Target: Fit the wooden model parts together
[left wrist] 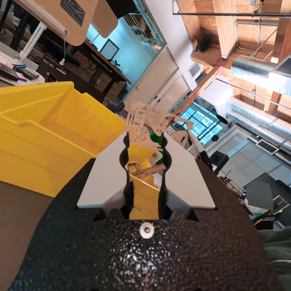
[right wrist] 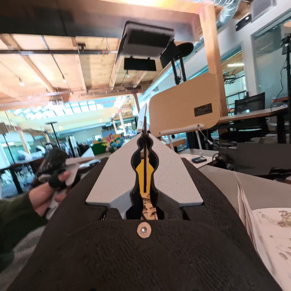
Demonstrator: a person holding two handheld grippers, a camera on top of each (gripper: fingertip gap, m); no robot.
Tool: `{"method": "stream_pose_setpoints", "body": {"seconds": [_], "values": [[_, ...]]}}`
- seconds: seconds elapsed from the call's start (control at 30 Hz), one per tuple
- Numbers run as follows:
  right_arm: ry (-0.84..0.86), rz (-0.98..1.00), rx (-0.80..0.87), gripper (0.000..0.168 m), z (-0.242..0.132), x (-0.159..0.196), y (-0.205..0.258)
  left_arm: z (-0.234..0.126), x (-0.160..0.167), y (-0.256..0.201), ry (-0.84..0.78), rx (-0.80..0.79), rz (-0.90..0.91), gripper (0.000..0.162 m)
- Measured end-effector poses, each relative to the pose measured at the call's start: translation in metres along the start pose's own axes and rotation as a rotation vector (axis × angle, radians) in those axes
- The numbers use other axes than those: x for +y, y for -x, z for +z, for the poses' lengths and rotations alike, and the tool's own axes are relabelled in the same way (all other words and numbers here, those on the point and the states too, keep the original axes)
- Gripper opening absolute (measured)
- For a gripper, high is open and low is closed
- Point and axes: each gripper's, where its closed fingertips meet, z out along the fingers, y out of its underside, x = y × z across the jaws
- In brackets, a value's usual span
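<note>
My right gripper (right wrist: 145, 136) is shut on a thin laser-cut wooden sheet (right wrist: 145, 126), seen edge-on and upright between the pads. In the left wrist view the same sheet (left wrist: 141, 124) shows flat, engraved with several part outlines, just beyond my left gripper (left wrist: 144, 133). The left gripper is open and empty, its jaws wide apart. A small wooden piece (left wrist: 148, 171) shows through the gap between the left fingers, and I cannot tell if it touches them. The right gripper's grey fingers (left wrist: 194, 141) show behind the sheet. The left gripper (right wrist: 69, 166) also shows at the left of the right wrist view, held by a hand.
A stack of yellow plastic bins (left wrist: 47, 133) stands left of and under the left gripper. A green object (left wrist: 155, 138) is behind the sheet. An open instruction booklet (right wrist: 267, 228) lies at the right on the grey table (right wrist: 220, 173). A wooden panel (right wrist: 181, 113) stands behind. The left gripper's tips are roughly 20 cm from the right gripper's.
</note>
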Motion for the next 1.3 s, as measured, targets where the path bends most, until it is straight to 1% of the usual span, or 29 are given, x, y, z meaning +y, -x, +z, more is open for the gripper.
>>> {"method": "stream_pose_setpoints", "body": {"seconds": [0.1, 0.2, 0.27, 0.33, 0.37, 0.4, 0.43, 0.47, 0.5, 0.53, 0.63, 0.7, 0.73, 0.8, 0.83, 0.9, 0.93, 0.97, 1.0, 1.1, 1.23, 1.27, 1.3], "values": [[-0.084, 0.246, -0.054, 0.0, -0.005, -0.015, -0.003, 0.006, 0.006, -0.011, 0.02, 0.02, 0.045, 0.039], [-0.145, 0.5, -0.156, 0.0, -0.007, -0.022, 0.003, 0.013, 0.012, -0.027, 0.04, 0.055, 0.108, 0.052], [-0.161, 0.604, -0.208, 0.0, -0.007, -0.022, 0.008, 0.016, 0.014, -0.041, 0.044, 0.106, 0.121, 0.06], [-0.154, 0.686, -0.265, 0.0, -0.005, -0.019, 0.014, 0.017, 0.013, -0.05, 0.037, 0.157, 0.103, 0.059], [-0.15, 0.724, -0.292, 0.0, -0.005, -0.018, 0.017, 0.016, 0.013, -0.052, 0.034, 0.171, 0.094, 0.054], [-0.147, 0.754, -0.31, 0.0, -0.004, -0.016, 0.019, 0.016, 0.012, -0.054, 0.033, 0.19, 0.086, 0.046], [-0.145, 0.769, -0.32, 0.0, -0.004, -0.015, 0.02, 0.014, 0.012, -0.058, 0.033, 0.226, 0.072, 0.034], [-0.134, 0.777, -0.325, 0.0, -0.003, -0.013, 0.022, 0.012, 0.012, -0.064, 0.032, 0.275, 0.049, 0.016], [-0.119, 0.782, -0.326, 0.0, -0.002, -0.01, 0.022, 0.01, 0.01, -0.07, 0.022, 0.33, 0.022, 0.001], [-0.103, 0.789, -0.331, 0.0, -0.002, -0.008, 0.023, 0.008, 0.006, -0.074, 0.002, 0.367, -0.005, 0.001], [-0.011, 0.8, -0.366, 0.002, 0.001, 0.002, 0.028, 0.003, 0.0, -0.069, -0.021, 0.369, -0.022, 0.0], [0.085, 0.791, -0.373, 0.028, 0.002, 0.013, 0.03, 0.001, -0.002, -0.066, -0.009, 0.358, -0.023, 0.0], [0.121, 0.785, -0.379, 0.032, 0.001, 0.017, 0.031, -0.001, -0.003, -0.064, -0.012, 0.352, -0.014, 0.0], [0.2, 0.779, -0.39, 0.034, 0.0, 0.027, 0.034, -0.002, -0.005, -0.064, -0.012, 0.356, -0.014, 0.0], [0.24, 0.771, -0.4, 0.034, 0.0, 0.032, 0.037, -0.003, -0.006, -0.065, -0.015, 0.362, -0.018, 0.0], [0.296, 0.763, -0.428, 0.027, -0.002, 0.039, 0.043, -0.003, -0.005, -0.065, -0.011, 0.37, -0.024, 0.001], [0.31, 0.762, -0.449, 0.018, -0.003, 0.04, 0.047, -0.002, -0.004, -0.065, -0.004, 0.369, -0.024, 0.001], [0.32, 0.757, -0.471, 0.005, -0.004, 0.04, 0.052, -0.002, -0.003, -0.064, 0.001, 0.367, -0.026, 0.0], [0.332, 0.752, -0.49, 0.001, -0.005, 0.04, 0.055, -0.002, -0.004, -0.062, -0.007, 0.359, -0.037, 0.0], [0.364, 0.73, -0.487, 0.001, -0.006, 0.045, 0.058, -0.001, -0.004, -0.054, -0.015, 0.321, -0.054, 0.0], [0.343, 0.769, -0.488, 0.001, -0.006, 0.046, 0.058, -0.002, -0.005, -0.055, -0.024, 0.337, -0.069, 0.001], [0.328, 0.753, -0.478, 0.001, -0.005, 0.044, 0.057, -0.001, -0.005, -0.054, -0.026, 0.335, -0.074, 0.002], [0.298, 0.715, -0.463, 0.001, -0.004, 0.04, 0.055, -0.002, -0.007, -0.052, -0.039, 0.325, -0.085, 0.011]]}}
